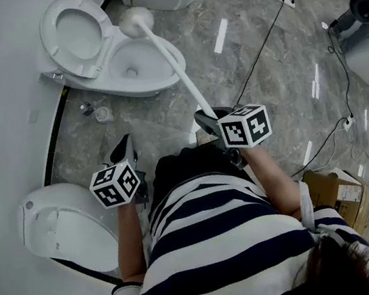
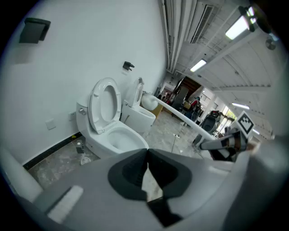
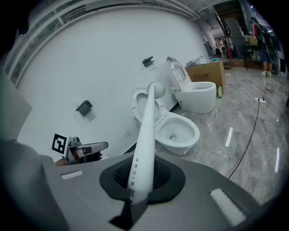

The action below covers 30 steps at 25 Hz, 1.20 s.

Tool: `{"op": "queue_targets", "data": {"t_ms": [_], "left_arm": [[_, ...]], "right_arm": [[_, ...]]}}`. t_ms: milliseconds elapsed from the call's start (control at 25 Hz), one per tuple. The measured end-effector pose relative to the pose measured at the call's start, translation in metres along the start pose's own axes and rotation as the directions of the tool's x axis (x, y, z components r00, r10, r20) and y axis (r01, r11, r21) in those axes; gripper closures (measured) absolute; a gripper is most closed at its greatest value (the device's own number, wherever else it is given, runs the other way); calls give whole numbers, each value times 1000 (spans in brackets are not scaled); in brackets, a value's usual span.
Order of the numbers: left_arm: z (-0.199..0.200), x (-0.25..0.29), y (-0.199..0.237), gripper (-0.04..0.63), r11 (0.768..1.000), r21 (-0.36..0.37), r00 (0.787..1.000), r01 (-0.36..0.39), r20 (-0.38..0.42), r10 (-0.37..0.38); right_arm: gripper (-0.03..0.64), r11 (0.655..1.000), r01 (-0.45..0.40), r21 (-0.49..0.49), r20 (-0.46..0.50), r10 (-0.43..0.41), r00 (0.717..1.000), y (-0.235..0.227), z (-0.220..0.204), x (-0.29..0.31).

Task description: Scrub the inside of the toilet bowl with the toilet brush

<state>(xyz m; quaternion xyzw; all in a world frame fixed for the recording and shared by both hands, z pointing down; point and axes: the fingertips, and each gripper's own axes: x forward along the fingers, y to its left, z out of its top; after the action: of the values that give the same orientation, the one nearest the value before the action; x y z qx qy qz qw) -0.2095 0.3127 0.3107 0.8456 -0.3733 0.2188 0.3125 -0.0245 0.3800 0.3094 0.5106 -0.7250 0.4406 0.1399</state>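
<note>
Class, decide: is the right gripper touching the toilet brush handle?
Touching. The right gripper view shows the right gripper clamped on the toilet brush handle, jaws against it.

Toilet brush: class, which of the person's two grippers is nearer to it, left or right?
Right. The right gripper is clamped on the handle end of the toilet brush; the left gripper, shut and empty, sits off to the side, clear of it.
</note>
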Motion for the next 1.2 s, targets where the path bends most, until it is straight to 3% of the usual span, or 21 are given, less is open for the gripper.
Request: {"op": "queue_targets", "data": {"t_ms": [440,880,1200], "left_arm": [[5,20,-19,595,1000,-9,1000,-25,4,25],[14,71,-60,595,996,-58,998,-69,12,69],[30,106,-92,595,989,-69,991,-129,21,130]], "right_arm": [[595,999,-34,24,-28,35,999,-28,3,-6],[595,996,-83,-26,-156,78,985,-96,11,-10],[595,988,-147,-57,-253,128,959,-149,19,-5]]}}
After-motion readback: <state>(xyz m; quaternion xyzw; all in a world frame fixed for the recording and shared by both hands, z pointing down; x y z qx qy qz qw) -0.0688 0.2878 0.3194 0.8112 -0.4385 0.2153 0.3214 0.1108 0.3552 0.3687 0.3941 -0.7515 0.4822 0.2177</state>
